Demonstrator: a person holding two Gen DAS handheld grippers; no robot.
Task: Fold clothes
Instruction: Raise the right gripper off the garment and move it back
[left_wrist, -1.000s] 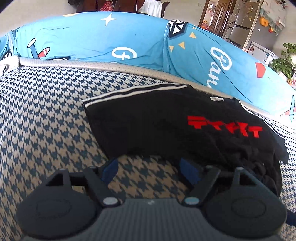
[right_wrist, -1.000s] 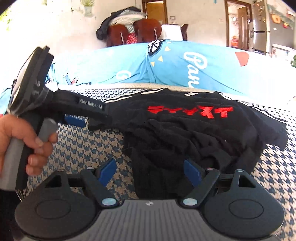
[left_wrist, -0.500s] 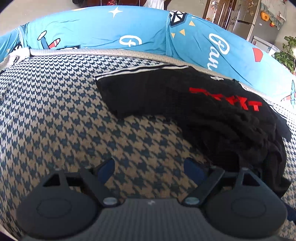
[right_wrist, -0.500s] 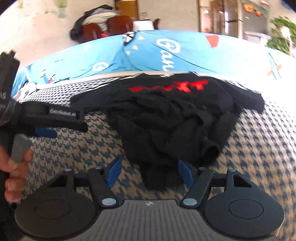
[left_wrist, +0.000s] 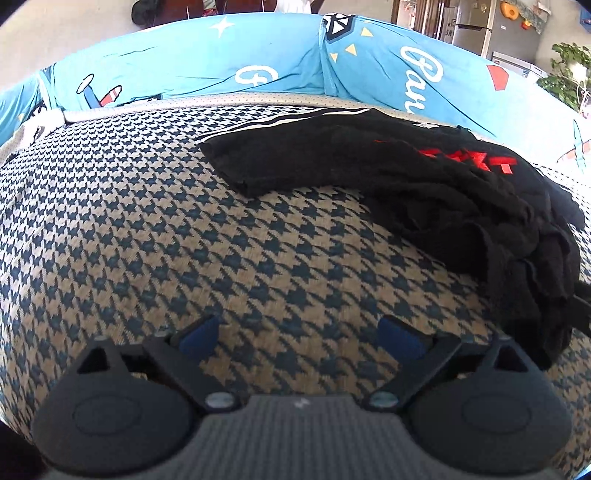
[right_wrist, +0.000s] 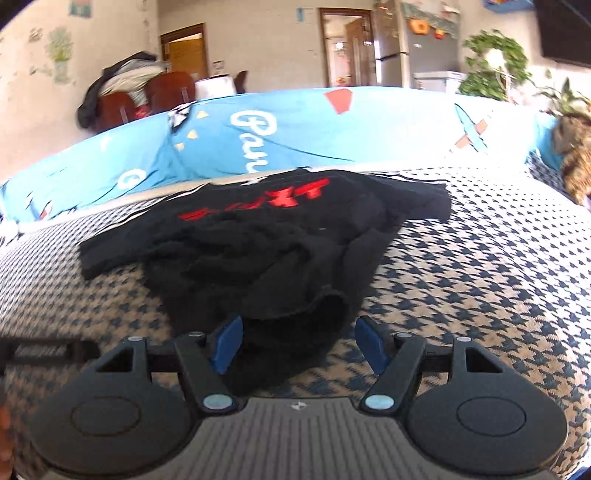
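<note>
The sofa (left_wrist: 155, 229), covered in a houndstooth cloth, carries a black shirt (right_wrist: 266, 251) that lies bunched toward the back edge of the seat, below the blue cushions (left_wrist: 207, 74); one sleeve is spread flat to the left and the lower part is rumpled in a heap. The main risk, as I judge it, is that a pinch into that heap catches several layers at once, so a lift drags the whole shirt instead of one edge and the fold comes out crooked. The right claw (right_wrist: 297, 345) hangs with its fingers apart on either side of the shirt's near hem, holding nothing. The left claw (left_wrist: 299, 338) is also spread, over bare seat, well apart from the shirt. The hem corners and the far sleeve are buried in folds and hard to pick out.
</note>
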